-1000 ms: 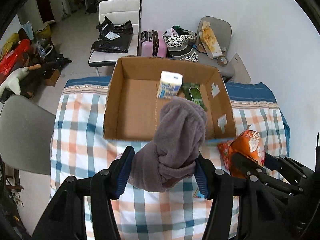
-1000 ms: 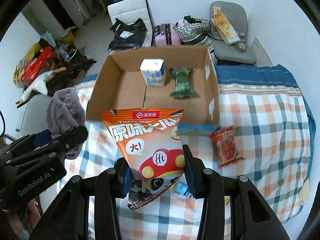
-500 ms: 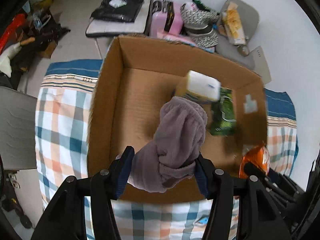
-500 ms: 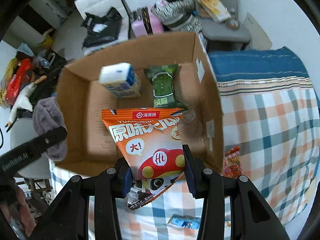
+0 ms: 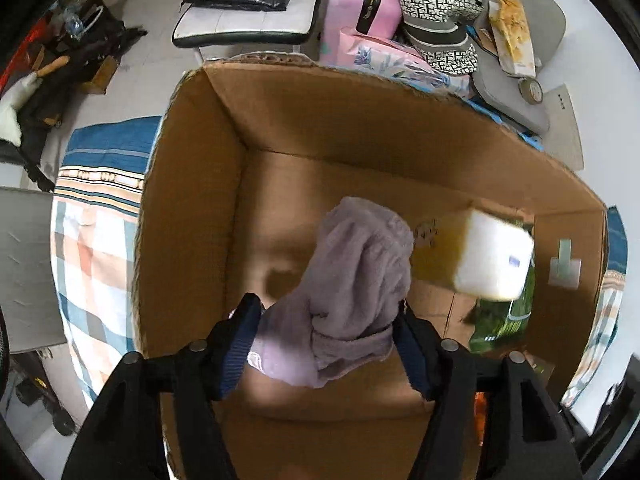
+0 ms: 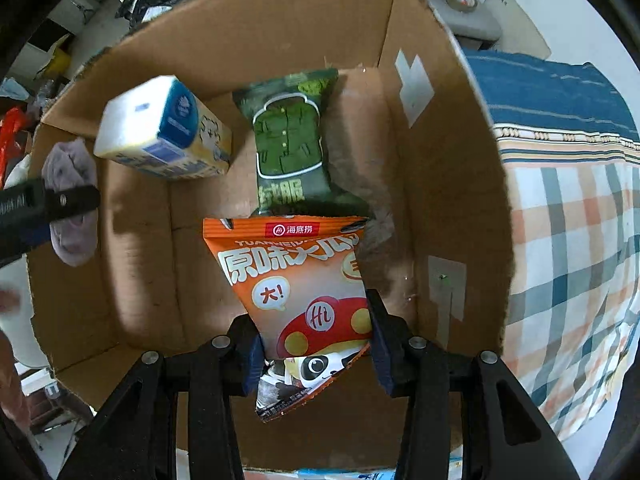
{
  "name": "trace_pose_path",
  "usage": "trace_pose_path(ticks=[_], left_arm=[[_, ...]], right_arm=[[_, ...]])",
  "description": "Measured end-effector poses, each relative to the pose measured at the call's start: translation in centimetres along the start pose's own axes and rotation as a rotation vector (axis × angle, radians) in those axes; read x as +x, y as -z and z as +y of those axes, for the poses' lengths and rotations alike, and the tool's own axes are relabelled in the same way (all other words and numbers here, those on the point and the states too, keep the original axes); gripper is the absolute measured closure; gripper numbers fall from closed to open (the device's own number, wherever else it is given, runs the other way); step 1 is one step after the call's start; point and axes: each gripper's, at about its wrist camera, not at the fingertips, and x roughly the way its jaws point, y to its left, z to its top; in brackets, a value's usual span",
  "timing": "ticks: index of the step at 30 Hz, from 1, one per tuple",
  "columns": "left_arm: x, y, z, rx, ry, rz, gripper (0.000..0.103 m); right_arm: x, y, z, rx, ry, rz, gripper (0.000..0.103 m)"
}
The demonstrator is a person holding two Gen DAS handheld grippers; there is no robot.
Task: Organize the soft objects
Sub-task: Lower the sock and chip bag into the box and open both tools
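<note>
now both claws are hanging inside the box point(image 5: 192, 208), no longer above the desk: left claw point(image 5: 326, 346), jaws just widening, is holding the sock point(image 5: 352, 280); right claw point(image 6: 316, 346) is gripping the snack bag point(image 6: 296, 280).

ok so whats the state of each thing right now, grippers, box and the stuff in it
left gripper: jaws just opening, purple fleece bundle between them, over the box
right gripper: jaws just opening, orange snack bag between them, hanging inside the box
cardboard box: open-topped, on the plaid cloth
tissue pack: in the box
green snack packet: lying flat on the box floor
</note>
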Motion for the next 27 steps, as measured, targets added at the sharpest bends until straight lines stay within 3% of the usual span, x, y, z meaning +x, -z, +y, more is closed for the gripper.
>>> trace_pose_path(ticks=[2, 4, 6, 8, 10, 12, 14, 21, 27], left_arm=[[-0.2, -0.3, -0.2, 0.012, -0.007, -0.010, 0.034], [-0.7, -0.3, -0.4, 0.026, -0.014, -0.027, 0.023], [-1.3, 0.1, -0.2, 0.032, 0.001, -0.045, 0.021], [-1.9, 0.5, 0.0, 0.042, 0.006, -0.060, 0.019], [-2.5, 1.0, 0.1, 0.055, 0.002, -0.073, 0.006], [-3.2, 1.8, 0.3, 0.061, -0.004, -0.093, 0.005], [-4.1, 2.8, 0.6, 0.065, -0.009, -0.124, 0.003], [-8.4, 8.8, 1.3, 0.090, -0.021, -0.269, 0.002], [-12.2, 13.5, 2.1, 0.111, -0.013, -0.361, 0.002]], right_arm=[[0.2, 0.1, -0.2, 0.002, 0.001, 0.007, 0.049], [0.1, 0.2, -0.1, 0.005, 0.005, 0.005, 0.039], [-0.3, 0.3, 0.1, 0.001, -0.001, -0.007, 0.030], [-0.9, 0.6, 0.3, -0.003, 0.005, -0.021, 0.028], [-1.5, 0.9, 0.6, -0.011, 0.005, -0.033, 0.019], [-2.2, 1.0, 0.9, -0.017, 0.007, -0.048, 0.005], [-2.9, 1.5, 1.1, -0.029, 0.017, -0.074, 0.000], [-5.6, 3.1, 1.8, -0.066, 0.037, -0.152, 0.000], [-9.1, 6.5, 2.6, -0.078, 0.047, -0.240, 0.000]])
